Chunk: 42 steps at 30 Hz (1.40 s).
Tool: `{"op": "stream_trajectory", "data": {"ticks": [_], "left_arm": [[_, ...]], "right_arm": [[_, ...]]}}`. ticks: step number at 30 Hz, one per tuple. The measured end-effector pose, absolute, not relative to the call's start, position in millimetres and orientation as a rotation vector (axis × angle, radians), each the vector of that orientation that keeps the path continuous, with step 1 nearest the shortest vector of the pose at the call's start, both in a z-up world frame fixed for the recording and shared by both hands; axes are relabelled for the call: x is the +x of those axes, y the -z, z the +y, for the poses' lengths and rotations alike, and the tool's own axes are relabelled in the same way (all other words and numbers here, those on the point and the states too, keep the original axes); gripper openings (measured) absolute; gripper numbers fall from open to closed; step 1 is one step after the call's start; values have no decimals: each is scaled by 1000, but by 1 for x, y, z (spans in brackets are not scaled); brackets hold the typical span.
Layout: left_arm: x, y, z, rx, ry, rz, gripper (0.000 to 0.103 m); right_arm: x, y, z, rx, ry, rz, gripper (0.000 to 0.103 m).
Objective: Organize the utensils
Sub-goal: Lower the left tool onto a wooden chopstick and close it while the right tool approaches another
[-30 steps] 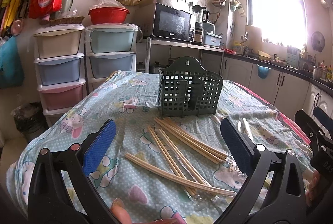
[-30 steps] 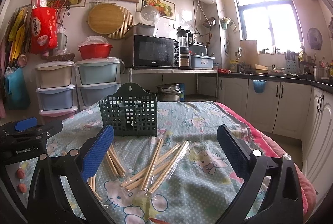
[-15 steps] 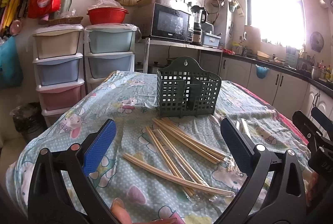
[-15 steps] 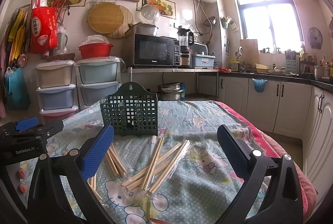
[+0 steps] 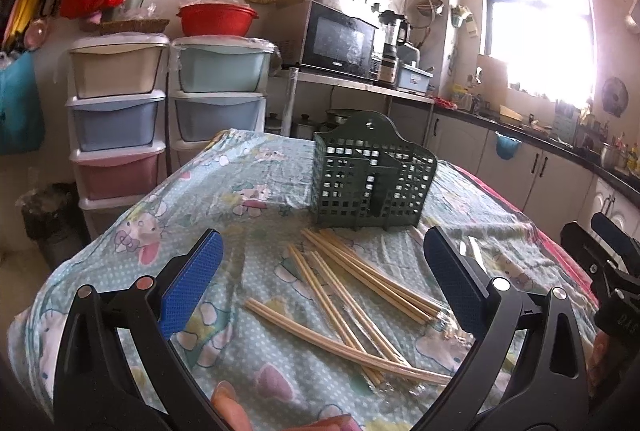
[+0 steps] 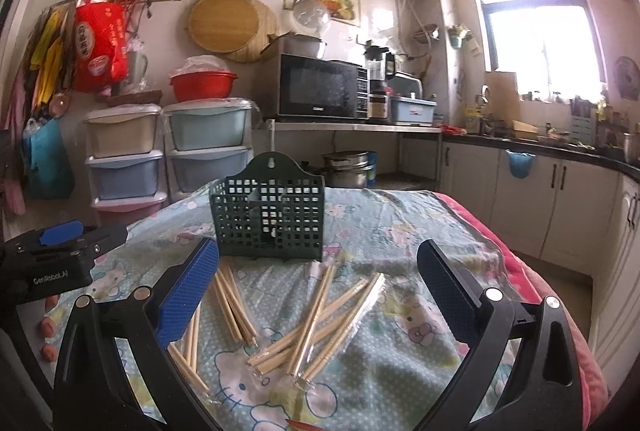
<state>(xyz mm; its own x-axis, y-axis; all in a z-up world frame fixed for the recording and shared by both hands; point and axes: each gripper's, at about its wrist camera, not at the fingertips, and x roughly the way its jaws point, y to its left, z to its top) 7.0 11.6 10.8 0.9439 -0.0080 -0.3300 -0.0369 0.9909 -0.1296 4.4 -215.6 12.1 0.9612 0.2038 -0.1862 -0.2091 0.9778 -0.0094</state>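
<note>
A home kitchen. Microwave (image 6: 318,87) and blender (image 6: 378,71) on the far shelf; cabinets (image 6: 520,207) and counter along the right wall.

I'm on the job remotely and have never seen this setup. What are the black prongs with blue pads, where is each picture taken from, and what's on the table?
Each picture comes from a fisheye camera mounted on a hand-held gripper, looking forward along its two fingers. There is no robot arm: a person holds one gripper in each hand. The black prongs with blue pads are those fingers. The left gripper and the right gripper both stand wide open, holding nothing. On the flowered tablecloth stands a dark green holder made of plastic grid, upright and seemingly empty. In front of it lie loose chopsticks, some in clear wrappers, none yet in the holder. Each camera also catches the other gripper at the picture's edge.
</note>
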Motion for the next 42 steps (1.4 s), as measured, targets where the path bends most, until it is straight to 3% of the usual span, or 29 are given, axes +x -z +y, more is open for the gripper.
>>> {"op": "stream_trajectory", "data": {"ticks": [22,42], "left_arm": [[59,-45,38,-142,0,396,93],[166,-10,37,-149,66,702,93]], "right_arm": [[81,-51,-213,71,-327,372,97],[165,-25,-229,124,-266,626,97]]}}
